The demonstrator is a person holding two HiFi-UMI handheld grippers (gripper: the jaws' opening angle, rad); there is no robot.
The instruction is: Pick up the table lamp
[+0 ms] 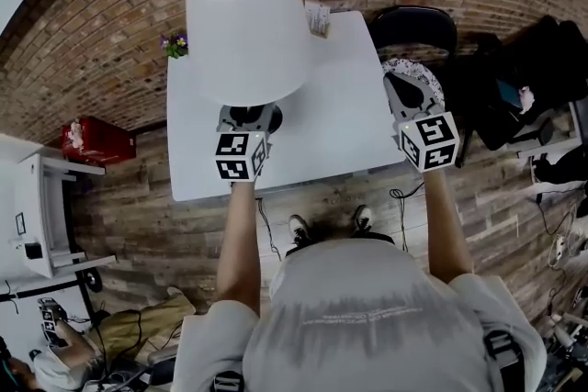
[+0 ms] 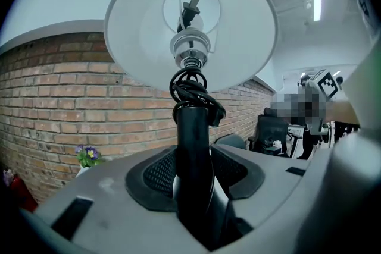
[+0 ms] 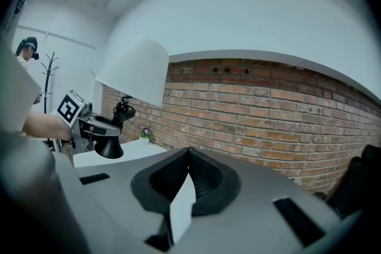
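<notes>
- Over the left half of the white worktop (image 1: 344,119): table lamp (image 1: 246,28) upright, white shade uppermost.
- Left tongs (image 2: 193,159) pinch its black stem (image 2: 191,128), below the coiled cord (image 2: 191,87).
- Right tongs (image 3: 189,154) pressed together, well apart from the lamp.

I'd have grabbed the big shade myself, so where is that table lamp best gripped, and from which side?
The slim black stem, just under the coiled cord, approached from the side with the jaws roughly level. It stands upright and is narrow enough to fit between two jaws; the shade is far too wide. The left gripper holds it there.
</notes>
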